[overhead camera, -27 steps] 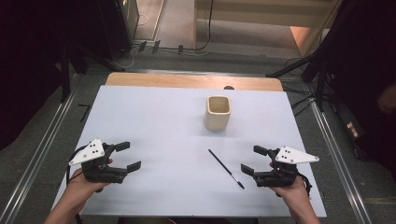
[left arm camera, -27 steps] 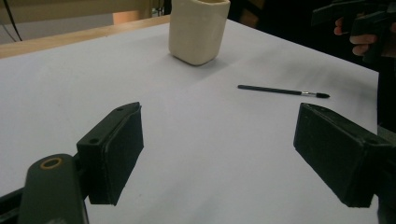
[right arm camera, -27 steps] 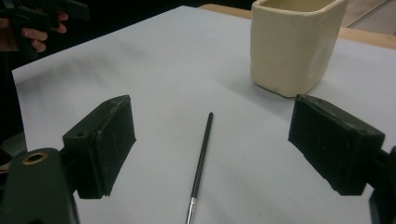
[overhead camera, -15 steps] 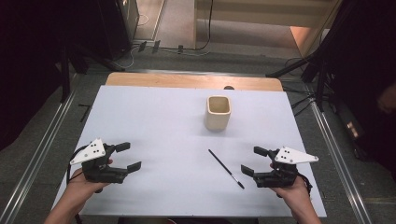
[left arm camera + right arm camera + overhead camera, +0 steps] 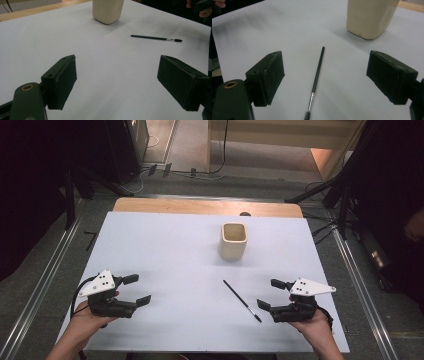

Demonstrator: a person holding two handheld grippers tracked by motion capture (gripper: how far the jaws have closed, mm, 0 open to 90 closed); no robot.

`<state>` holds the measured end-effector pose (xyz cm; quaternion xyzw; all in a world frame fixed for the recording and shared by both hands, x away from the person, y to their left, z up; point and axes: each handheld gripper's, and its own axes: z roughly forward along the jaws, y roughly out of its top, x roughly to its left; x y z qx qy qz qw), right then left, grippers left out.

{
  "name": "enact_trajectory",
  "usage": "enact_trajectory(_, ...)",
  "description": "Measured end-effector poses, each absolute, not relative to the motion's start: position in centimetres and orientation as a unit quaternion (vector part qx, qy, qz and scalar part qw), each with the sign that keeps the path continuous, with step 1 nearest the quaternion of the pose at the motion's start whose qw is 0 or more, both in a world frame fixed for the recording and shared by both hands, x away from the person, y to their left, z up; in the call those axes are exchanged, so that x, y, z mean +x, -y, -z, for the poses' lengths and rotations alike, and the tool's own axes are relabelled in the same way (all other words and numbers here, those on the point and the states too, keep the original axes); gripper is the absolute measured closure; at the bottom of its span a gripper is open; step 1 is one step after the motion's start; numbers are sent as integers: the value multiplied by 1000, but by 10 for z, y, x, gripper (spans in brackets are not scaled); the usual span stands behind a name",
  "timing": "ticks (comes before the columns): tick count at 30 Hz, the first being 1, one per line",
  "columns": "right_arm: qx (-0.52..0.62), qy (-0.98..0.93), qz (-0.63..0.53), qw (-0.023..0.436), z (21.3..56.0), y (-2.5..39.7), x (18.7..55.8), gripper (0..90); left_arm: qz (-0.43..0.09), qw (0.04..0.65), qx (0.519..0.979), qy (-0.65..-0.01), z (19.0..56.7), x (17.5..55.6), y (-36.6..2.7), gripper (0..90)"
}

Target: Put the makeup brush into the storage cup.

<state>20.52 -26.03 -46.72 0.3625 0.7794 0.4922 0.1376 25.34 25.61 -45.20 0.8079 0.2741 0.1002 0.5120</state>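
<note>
- Because the thin brush point(image 5: 317, 75) looks light, stiff and lies flat, pinch its black handle in the middle.
- Right gripper point(image 5: 270, 294) and left gripper point(image 5: 137, 290) are wide open, holding nothing.

Cup point(image 5: 372, 17) top cut off, seemingly.

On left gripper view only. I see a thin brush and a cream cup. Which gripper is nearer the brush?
Observer: The right gripper; in the high view the brush lies just beside it, bristle end toward it.
Operator: Right jaws open?
Observer: Yes, wide apart, the brush lying between them in the right gripper view, untouched.
Operator: Anything in the cup?
Observer: From above, the cup looks empty and stands upright.
</note>
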Motion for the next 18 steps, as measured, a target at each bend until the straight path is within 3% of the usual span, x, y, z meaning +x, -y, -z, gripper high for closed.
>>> enact_trajectory(11, 364, -794, -467, 141, 469, 260, 205, 157, -97, 519, 803, -276, 449, 252, -255, 163)
enact_trajectory(18, 363, -798, -460, 141, 470, 260, 204, 154, -80, 487, 821, -286, 450, 253, -252, 163)
